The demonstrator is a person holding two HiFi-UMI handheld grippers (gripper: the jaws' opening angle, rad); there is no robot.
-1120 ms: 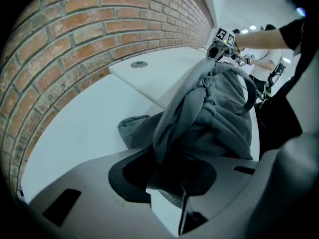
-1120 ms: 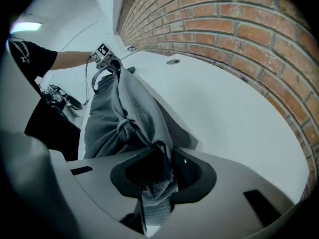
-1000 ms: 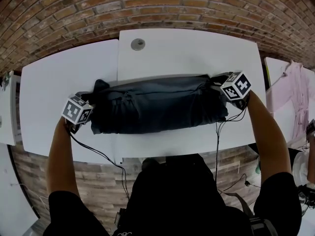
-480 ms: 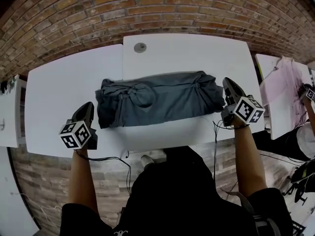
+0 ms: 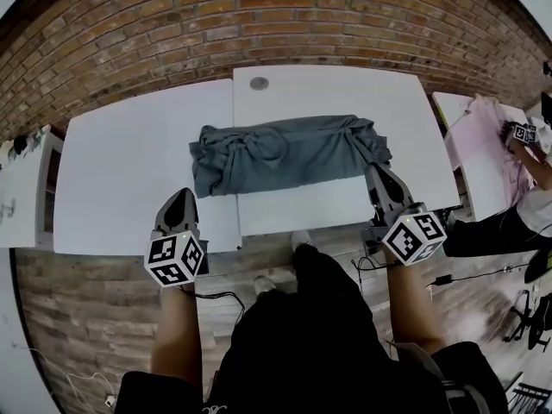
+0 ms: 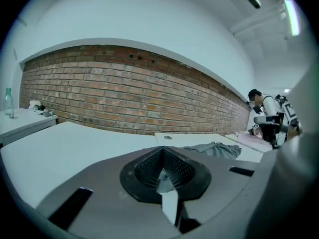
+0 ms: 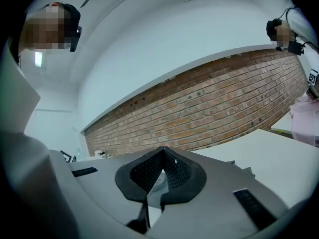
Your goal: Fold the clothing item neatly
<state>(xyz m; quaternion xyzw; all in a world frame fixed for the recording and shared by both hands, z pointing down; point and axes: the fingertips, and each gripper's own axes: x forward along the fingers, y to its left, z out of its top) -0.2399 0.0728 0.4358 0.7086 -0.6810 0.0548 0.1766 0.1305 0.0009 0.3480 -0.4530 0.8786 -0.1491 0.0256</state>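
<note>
Left gripper [image 5: 180, 198] and right gripper [image 5: 374, 176] are both pinched together and empty. The garment [image 5: 289, 153] lies ahead, between them, on the table [image 5: 121, 171] — already a long band. A crosswise fold probably remains.

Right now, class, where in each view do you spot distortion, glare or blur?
Head view: fisheye bows the wall and table edges; lighting even, garment clear. Left gripper view: black corners, ceiling lamp blows out top right. Right gripper view: wall arches, corners black.
</note>
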